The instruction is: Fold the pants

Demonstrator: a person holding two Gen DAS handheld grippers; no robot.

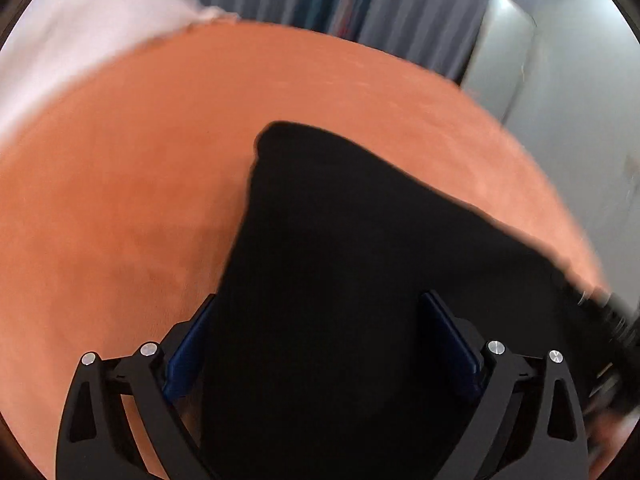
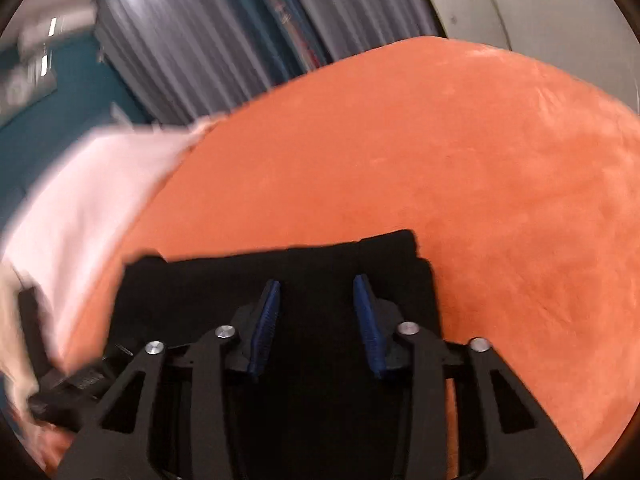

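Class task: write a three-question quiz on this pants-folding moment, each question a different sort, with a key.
1. True or false: the black pants lie on a green cover.
2. Which tongs stand wider apart: A left tongs, B right tongs?
3. Fill in: beside the orange cover lies a pale ____ cloth.

Key: 1 false, the cover is orange. 2 A. 3 pink.
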